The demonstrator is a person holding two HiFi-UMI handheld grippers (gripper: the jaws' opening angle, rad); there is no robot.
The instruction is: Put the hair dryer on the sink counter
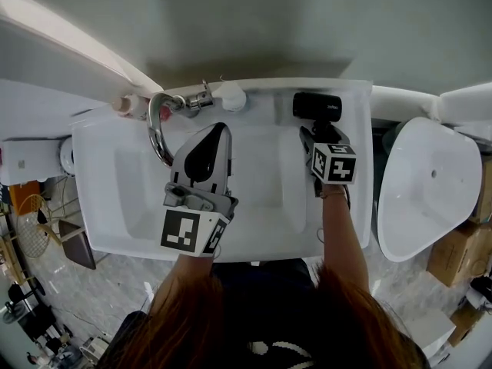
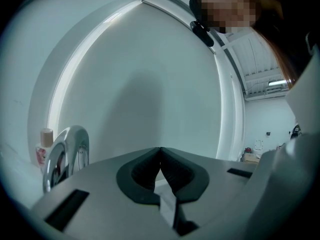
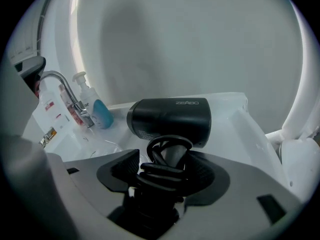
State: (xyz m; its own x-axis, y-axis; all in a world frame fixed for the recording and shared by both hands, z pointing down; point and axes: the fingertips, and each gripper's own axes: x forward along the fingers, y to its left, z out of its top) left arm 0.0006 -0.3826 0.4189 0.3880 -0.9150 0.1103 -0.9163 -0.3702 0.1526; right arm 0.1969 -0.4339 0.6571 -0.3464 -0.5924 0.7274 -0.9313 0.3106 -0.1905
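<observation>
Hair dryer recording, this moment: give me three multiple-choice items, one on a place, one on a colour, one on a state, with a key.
1. Where is the hair dryer in the head view?
A. In the basin under the spout
B. At the sink's back right corner, right of the faucet
C. On the floor

2. What colour is its body?
A. Black
B. White
C. Pink

3. How do the jaws of the left hand-held gripper stand?
A. Wide apart
B. Closed on the faucet
C. Together, nothing between them

Key:
1 B: the head view shows it at the back rim, well right of the faucet.
2 A: the head view and the right gripper view both show a black barrel.
3 C: the left gripper view shows the jaws meeting at the tips with nothing between them.
</observation>
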